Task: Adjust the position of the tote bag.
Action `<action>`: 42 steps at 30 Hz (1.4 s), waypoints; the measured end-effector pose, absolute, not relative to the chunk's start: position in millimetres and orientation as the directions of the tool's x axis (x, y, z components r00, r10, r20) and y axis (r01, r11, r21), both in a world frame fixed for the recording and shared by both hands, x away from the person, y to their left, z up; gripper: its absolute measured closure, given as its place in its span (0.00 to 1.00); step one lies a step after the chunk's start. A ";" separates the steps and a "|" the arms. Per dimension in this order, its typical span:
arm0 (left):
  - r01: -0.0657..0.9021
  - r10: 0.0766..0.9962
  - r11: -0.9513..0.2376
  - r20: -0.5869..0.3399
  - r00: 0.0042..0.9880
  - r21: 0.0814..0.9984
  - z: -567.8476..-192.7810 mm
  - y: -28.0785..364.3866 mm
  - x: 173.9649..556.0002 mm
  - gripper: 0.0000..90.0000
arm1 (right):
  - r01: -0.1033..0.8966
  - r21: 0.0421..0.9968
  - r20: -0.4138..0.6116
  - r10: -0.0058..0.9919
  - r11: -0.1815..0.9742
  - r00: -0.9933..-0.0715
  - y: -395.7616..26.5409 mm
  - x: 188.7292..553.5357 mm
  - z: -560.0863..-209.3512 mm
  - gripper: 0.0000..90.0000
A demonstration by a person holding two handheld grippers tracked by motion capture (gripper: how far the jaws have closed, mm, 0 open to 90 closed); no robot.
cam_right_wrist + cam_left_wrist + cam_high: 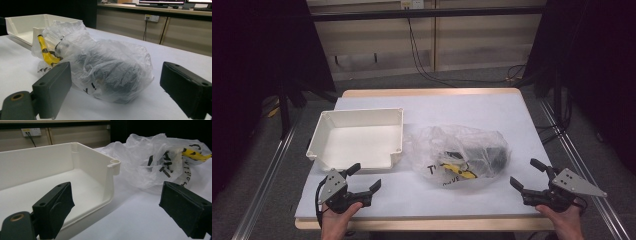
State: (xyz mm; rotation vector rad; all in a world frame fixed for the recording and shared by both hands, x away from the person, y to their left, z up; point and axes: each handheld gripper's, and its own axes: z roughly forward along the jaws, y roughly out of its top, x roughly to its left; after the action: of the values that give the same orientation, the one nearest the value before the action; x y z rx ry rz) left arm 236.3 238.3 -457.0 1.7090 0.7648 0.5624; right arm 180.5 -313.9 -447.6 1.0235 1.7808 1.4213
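The bag (pixel 458 156) lay just right of the tray (pixel 357 137), untouched. Both grippers, left (pixel 365 178) and right (pixel 526 175), hung near it, jaws spread and empty. Likely the approach step; next, closing on the plastic without tearing it.

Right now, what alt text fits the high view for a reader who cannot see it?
A clear plastic bag of dark and yellow items lies mid-table beside an empty white bin. The left gripper and right gripper, hand-held at the near edge, are open and hold nothing.
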 end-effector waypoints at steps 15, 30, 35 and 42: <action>0.273 0.733 -0.213 -0.031 0.679 0.938 -455.9 237.0 236.2 0.16 | 0.284 0.952 0.068 0.820 0.118 -0.568 -318.6 185.7 -448.2 0.34; 0.270 0.710 -0.235 -0.025 0.704 0.934 -454.3 236.3 231.9 0.16 | 0.336 0.928 0.109 0.742 0.163 -0.661 -306.0 190.4 -445.2 0.49; 0.309 0.709 -0.222 -0.065 0.702 0.925 -457.5 233.1 234.7 0.17 | 0.337 0.923 0.109 0.716 0.184 -0.690 -296.4 196.3 -442.2 0.54; 0.304 0.709 -0.230 -0.054 0.703 0.924 -456.1 232.2 234.9 0.16 | 0.332 0.924 0.113 0.691 0.192 -0.714 -291.0 201.0 -435.5 0.61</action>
State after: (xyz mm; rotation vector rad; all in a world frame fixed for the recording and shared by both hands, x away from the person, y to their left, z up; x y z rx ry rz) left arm 234.9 232.2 -456.1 1.8195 0.7980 0.4638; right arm 201.0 -291.0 -435.5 0.9653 2.1454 1.5296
